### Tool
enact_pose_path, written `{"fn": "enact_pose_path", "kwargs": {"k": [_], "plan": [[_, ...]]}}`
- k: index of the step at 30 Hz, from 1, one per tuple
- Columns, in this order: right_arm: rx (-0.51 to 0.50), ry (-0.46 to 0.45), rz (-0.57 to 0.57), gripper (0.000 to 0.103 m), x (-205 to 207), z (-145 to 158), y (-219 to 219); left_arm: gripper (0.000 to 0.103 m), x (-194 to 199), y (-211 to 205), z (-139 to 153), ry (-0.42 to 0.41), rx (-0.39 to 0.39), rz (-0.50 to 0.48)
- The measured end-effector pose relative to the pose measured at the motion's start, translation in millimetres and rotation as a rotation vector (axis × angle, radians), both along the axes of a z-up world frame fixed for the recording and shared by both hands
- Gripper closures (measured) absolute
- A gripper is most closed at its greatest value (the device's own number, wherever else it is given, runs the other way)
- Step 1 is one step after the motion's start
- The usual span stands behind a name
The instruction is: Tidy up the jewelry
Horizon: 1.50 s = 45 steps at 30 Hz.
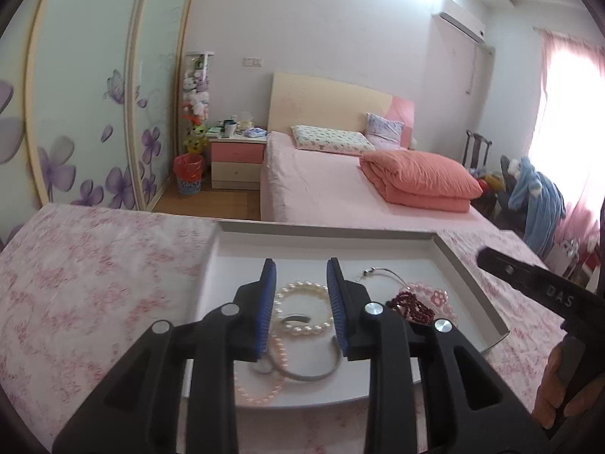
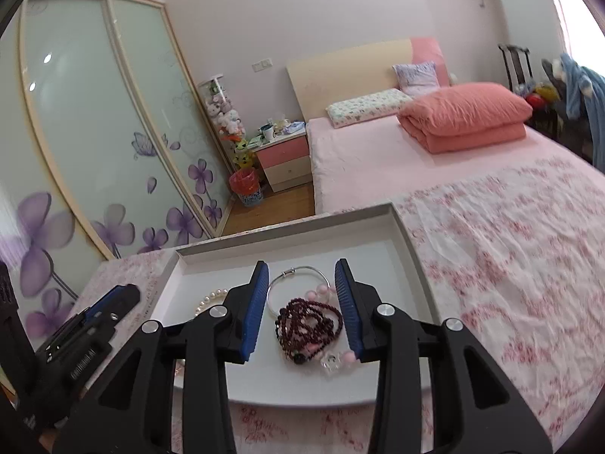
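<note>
the dark red bead strand lies bunched in the right part of the white tray, and the right gripper hangs directly over it, so the heap sits straight ahead between the two blue pads, touching neither. the jaws stand spread with the strand in the gap and nothing pinched. the heap has no clear long axis; it is a rough clump, slightly wider across the jaw line than along it. touching the clump on its right and near side is a pink bead bracelet, and behind it, toward the tray's far wall, a silver bangle curves partly under the beads.

left of the clump in the same tray, the white pearl bracelet lies flat as a ring, and the left gripper is over it, jaws likewise spread and holding nothing, the ring showing in the gap. a grey hoop and a pale pink bead strand lie nearer the tray's front edge.

judged from this, each hand is nearest its own piece: right for the red strand, left for the pearls. the risk on the right is dragging the pink bracelet along.
</note>
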State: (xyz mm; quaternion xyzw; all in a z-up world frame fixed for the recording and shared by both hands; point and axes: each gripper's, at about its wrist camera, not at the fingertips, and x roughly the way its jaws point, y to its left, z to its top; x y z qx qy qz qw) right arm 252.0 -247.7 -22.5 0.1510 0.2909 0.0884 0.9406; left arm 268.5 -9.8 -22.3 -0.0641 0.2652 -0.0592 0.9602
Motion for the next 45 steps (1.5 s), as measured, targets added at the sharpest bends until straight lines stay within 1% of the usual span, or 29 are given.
{"fn": "enact_pose_path", "kwargs": {"k": [2,3,5,6,8,9,10,11,12,13,14,17,18,19,22,26,31,36,40,45], "plan": [[-0.008,-0.001,-0.001,0.064,-9,3,-1,0.070,-9,13,6,-0.003,-0.024,0.021],[-0.018,-0.002,0.001,0.061,-16,5,0,0.068,-17,19,9,-0.006,-0.033,0.032],[-0.039,-0.006,-0.002,0.039,-27,9,2,0.064,-30,27,13,-0.010,-0.039,0.047],[-0.054,-0.009,-0.003,0.036,-37,11,3,0.062,-37,30,15,-0.012,-0.040,0.052],[-0.074,-0.007,0.004,0.025,-52,13,6,0.052,-59,36,17,-0.021,-0.033,0.060],[-0.082,-0.001,0.007,0.022,-62,14,8,0.048,-71,38,18,-0.026,-0.024,0.068],[-0.084,0.003,0.008,0.015,-67,14,8,0.043,-78,39,19,-0.028,-0.015,0.074],[-0.085,0.007,0.011,0.010,-75,14,8,0.036,-88,40,20,-0.033,-0.006,0.081],[-0.087,0.011,0.013,0.008,-84,14,9,0.029,-98,41,21,-0.036,0.000,0.089],[-0.094,0.012,0.012,0.006,-91,14,11,0.026,-105,42,22,-0.040,0.004,0.093],[-0.103,0.010,0.010,0.003,-100,14,13,0.020,-114,43,23,-0.048,0.011,0.098],[-0.138,0.006,0.006,0.002,-113,15,17,0.008,-136,41,26,-0.072,0.035,0.105],[-0.151,0.001,0.009,0.002,-118,14,19,0.005,-144,39,27,-0.081,0.047,0.105],[-0.159,-0.005,0.010,0.002,-123,14,20,0.004,-151,37,27,-0.091,0.059,0.107],[-0.194,-0.031,0.012,0.002,-137,13,26,0.004,-167,29,29,-0.116,0.092,0.111],[-0.237,-0.075,0.008,0.002,-154,12,31,0.004,-181,24,27,-0.131,0.106,0.116],[-0.213,-0.148,-0.002,0.002,-177,12,30,0.004,-201,19,25,-0.160,0.099,0.122],[-0.240,-0.233,-0.004,0.002,-195,12,33,0.004,-219,14,29,-0.212,0.108,0.124],[-0.245,-0.251,-0.003,0.002,-201,9,32,0.004,-226,10,29,-0.241,0.143,0.127],[-0.240,-0.263,-0.014,0.002,-204,7,28,0.004,-226,8,28,-0.236,0.141,0.117]]}}
